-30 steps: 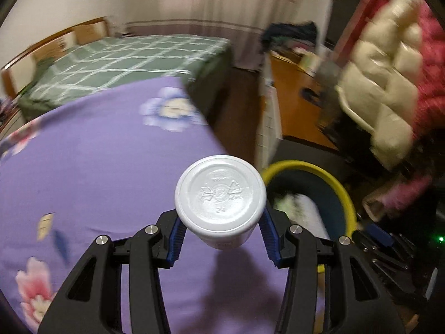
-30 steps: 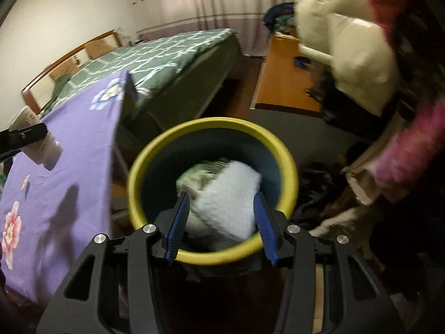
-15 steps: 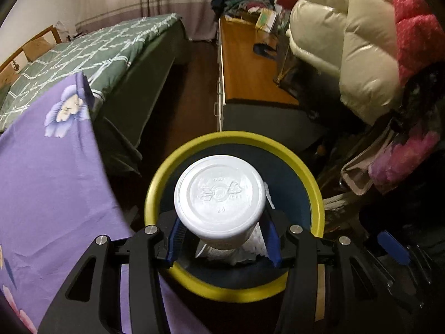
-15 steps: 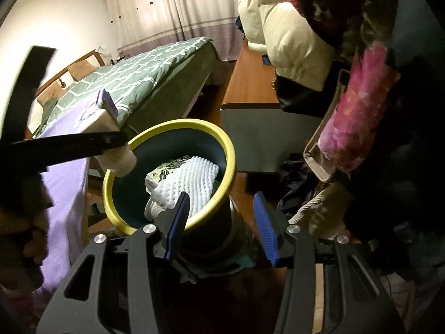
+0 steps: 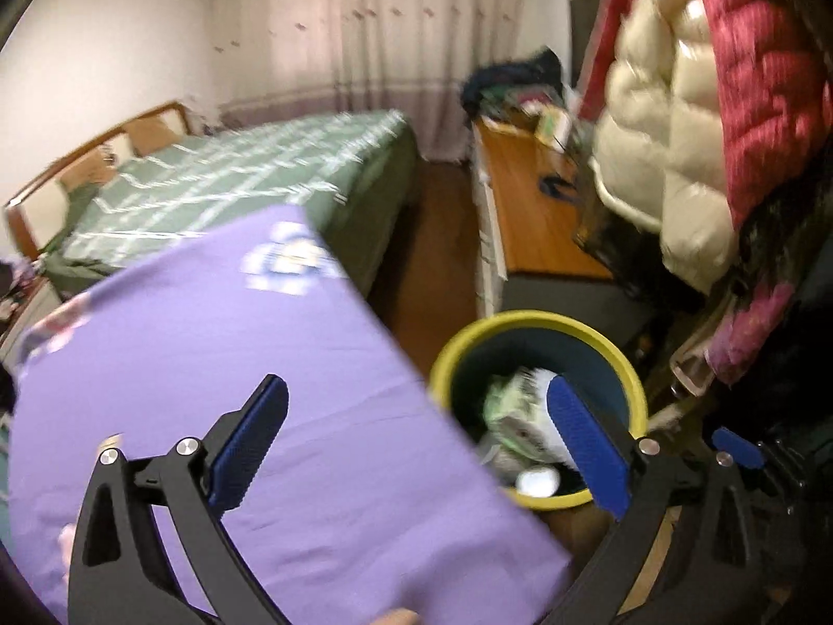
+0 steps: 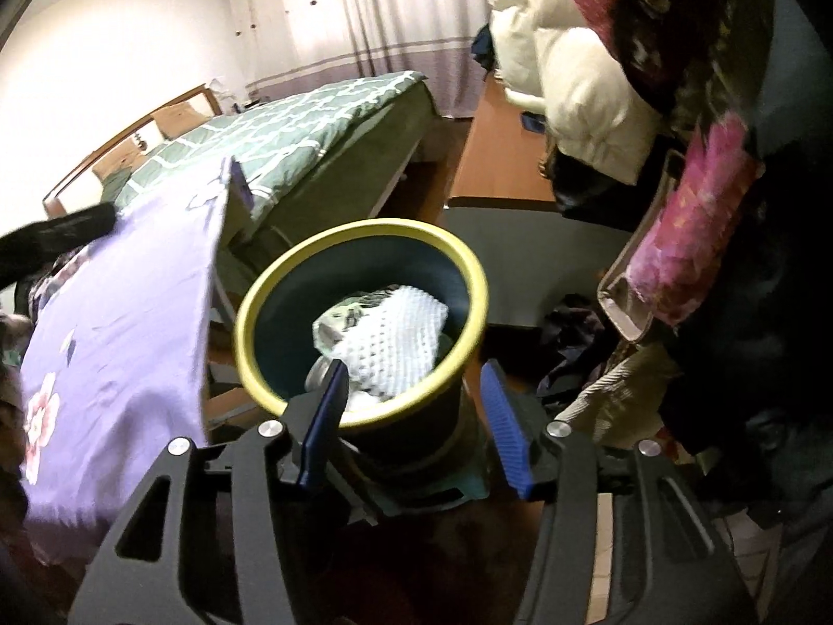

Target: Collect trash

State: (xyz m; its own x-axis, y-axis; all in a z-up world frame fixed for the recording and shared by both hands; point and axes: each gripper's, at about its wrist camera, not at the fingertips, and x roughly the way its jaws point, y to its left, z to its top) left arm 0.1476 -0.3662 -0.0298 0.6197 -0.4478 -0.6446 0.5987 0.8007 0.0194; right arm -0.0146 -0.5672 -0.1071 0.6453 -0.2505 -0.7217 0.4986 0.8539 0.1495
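Note:
A dark bin with a yellow rim (image 5: 541,319) stands on the floor beside the purple flowered table (image 5: 218,364). It also shows in the right wrist view (image 6: 364,232). Inside lie a white foam net (image 6: 395,344), a green-white wrapper (image 5: 507,406) and a white cup (image 5: 537,482). My left gripper (image 5: 416,442) is wide open and empty, above the table edge, its right finger over the bin. My right gripper (image 6: 416,422) is open and empty, its jaws either side of the bin's near wall.
A green checked bed (image 5: 234,182) lies behind the table. A wooden desk (image 5: 536,229) and hanging puffy coats (image 5: 666,146) stand to the right of the bin. Clothes and bags (image 6: 625,364) lie on the floor at right.
My left gripper opened and let go of the white cup, which now lies in the bin. The left gripper swung left, back over the table. The right gripper stays open near the bin.

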